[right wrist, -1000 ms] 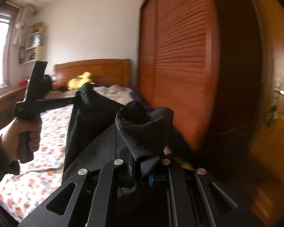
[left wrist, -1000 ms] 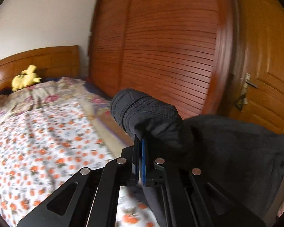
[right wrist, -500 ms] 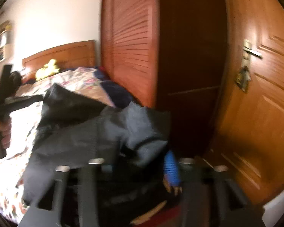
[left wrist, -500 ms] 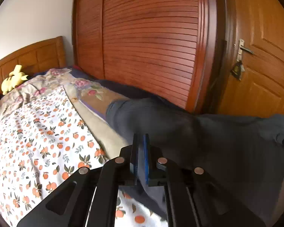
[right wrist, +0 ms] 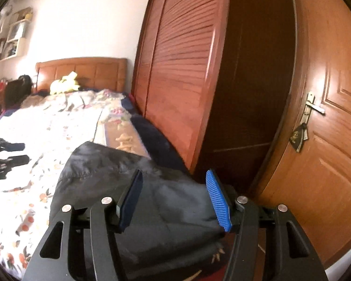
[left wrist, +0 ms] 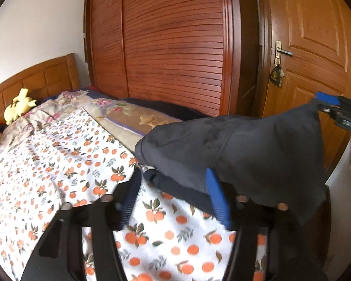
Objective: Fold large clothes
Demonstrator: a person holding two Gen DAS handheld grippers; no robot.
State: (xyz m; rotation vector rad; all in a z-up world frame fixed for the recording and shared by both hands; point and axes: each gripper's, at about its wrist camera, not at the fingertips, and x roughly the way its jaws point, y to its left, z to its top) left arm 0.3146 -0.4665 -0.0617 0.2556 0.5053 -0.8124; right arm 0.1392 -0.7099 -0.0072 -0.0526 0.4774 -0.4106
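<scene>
**Both grippers letting go of the dark garment at the bed's corner**

Left wrist view: the dark grey, soft woven garment lies just ahead of the left gripper, draped over the near corner of the bed with the orange-fruit printed white sheet. Its long axis runs across the picture, from a rounded folded end on the mattress toward the right, where a pulled-up corner reaches the blue pad of the right gripper. The left gripper's jaws are opening; its blue ribbed pads stand well apart, and a fold of the cloth hangs over the right-hand pad without being pinched.

In the right wrist view the right gripper has its pads spread about half way, with the garment lying slack between and below them, not pressed. From this angle the cloth stretches away to the left across the bed edge, beside the slatted reddish wooden wardrobe.

The fabric looks limp, matte and thick, heaped in loose layers, not flat. My judgement: the next grasp turns on finding an edge along that left-to-right axis; both hands are about equally near, the left nearer the folded end on the mattress, the right nearer the overhanging end.
</scene>
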